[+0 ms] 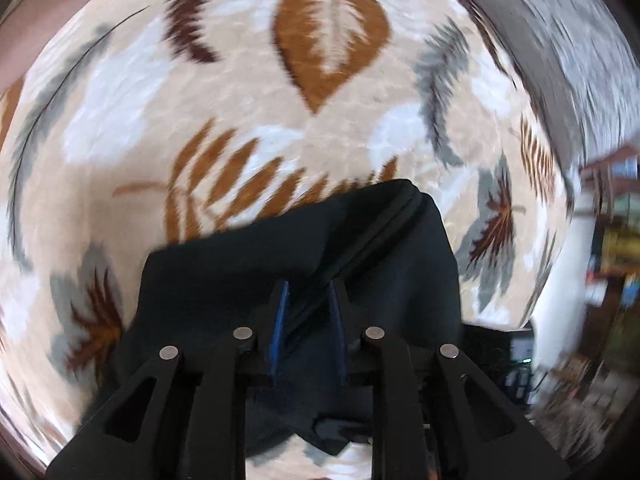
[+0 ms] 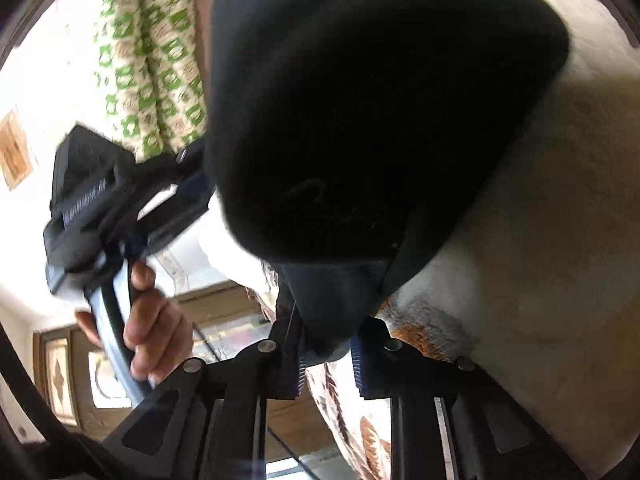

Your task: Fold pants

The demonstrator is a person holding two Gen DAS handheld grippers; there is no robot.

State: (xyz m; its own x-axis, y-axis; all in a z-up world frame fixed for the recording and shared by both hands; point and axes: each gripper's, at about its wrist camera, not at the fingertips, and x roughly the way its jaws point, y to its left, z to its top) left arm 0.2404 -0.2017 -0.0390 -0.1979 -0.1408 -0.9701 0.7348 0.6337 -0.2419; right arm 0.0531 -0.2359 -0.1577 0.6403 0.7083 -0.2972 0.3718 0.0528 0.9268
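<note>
Leaf-patterned blanket (image 1: 248, 92) fills the background, beige with brown and grey leaves. Above it hang the black pants (image 1: 304, 248), bunched and lifted off the blanket. Left gripper (image 1: 308, 312) has its blue fingers (image 1: 280, 316) clenched on a pants fold; right gripper (image 2: 326, 364) likewise pinches a hanging corner.

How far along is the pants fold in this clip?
Midway. Both grippers hold the dark pants lifted above the leaf-print blanket: left gripper and right gripper each clamp fabric. The cloth already hangs doubled in the left view. Left: lay it down, finish folding.
</note>
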